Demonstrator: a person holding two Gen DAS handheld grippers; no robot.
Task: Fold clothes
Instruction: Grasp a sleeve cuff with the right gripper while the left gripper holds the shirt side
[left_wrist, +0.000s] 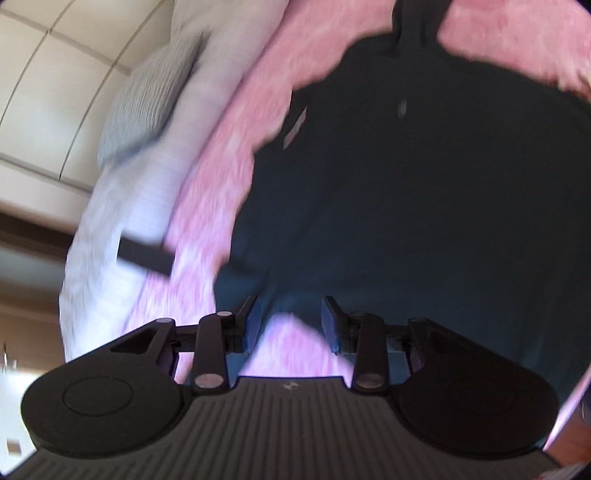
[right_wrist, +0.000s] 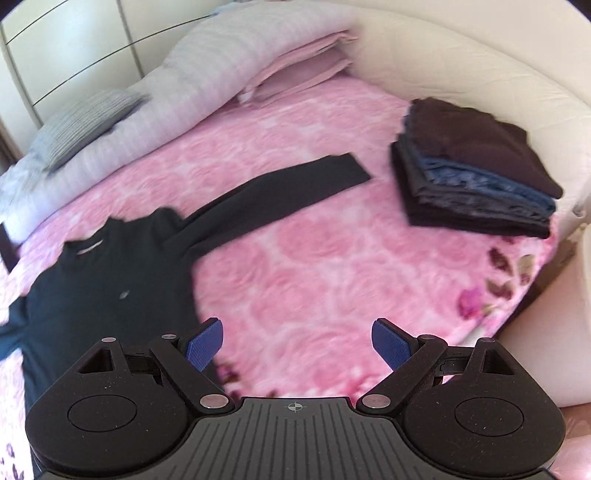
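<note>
A dark long-sleeved sweater (right_wrist: 107, 280) lies flat on the pink floral bedspread (right_wrist: 325, 258), one sleeve (right_wrist: 280, 192) stretched toward the back right. It fills the left wrist view (left_wrist: 406, 221). My left gripper (left_wrist: 291, 325) is open, close above the sweater's lower edge, with nothing between its blue pads. My right gripper (right_wrist: 297, 341) is open and empty, above the bedspread just right of the sweater's body.
A stack of folded dark and blue clothes (right_wrist: 476, 170) sits at the back right of the bed. Pillows and a rolled duvet (right_wrist: 221, 66) line the far edge. A cream padded bed frame (right_wrist: 480, 74) curves around the right. A white wardrobe (left_wrist: 44, 92) stands behind.
</note>
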